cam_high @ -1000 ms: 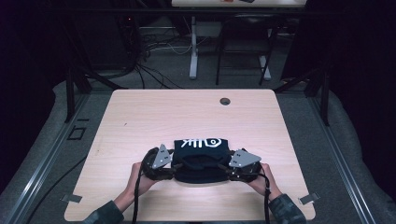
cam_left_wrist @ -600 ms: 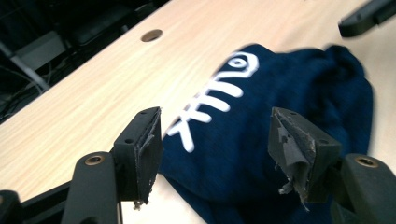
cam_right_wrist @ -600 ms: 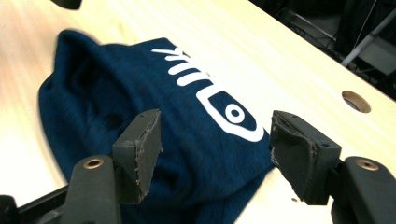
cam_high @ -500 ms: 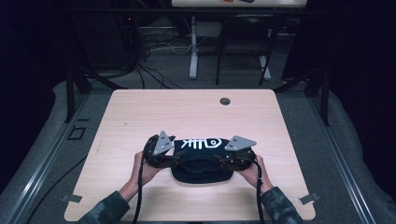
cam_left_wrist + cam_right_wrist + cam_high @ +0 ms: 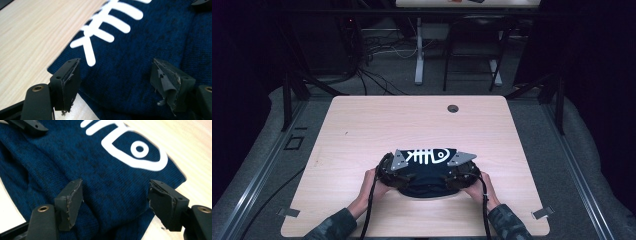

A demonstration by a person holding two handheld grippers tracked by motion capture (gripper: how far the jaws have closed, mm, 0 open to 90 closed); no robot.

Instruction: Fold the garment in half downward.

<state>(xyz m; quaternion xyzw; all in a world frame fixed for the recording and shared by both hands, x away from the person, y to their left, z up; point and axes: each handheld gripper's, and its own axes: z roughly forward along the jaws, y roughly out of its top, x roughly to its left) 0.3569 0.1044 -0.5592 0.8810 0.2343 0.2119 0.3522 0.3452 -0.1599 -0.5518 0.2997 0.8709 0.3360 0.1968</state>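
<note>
Two grippers, left gripper [image 5: 116, 75] and right gripper [image 5: 115, 200], held over folded navy cloth [image 5: 427, 170] on surface [image 5: 362, 130]; jaws wide, nothing gripped. Fold judged mostly done; final tidying possibly left.

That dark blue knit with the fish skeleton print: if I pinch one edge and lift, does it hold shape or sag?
The dark blue knit is soft, already bunched near the right gripper, so it will likely sag. It looks light for its size. The coarse weave should grip the worn fingers rather than slip.
</note>
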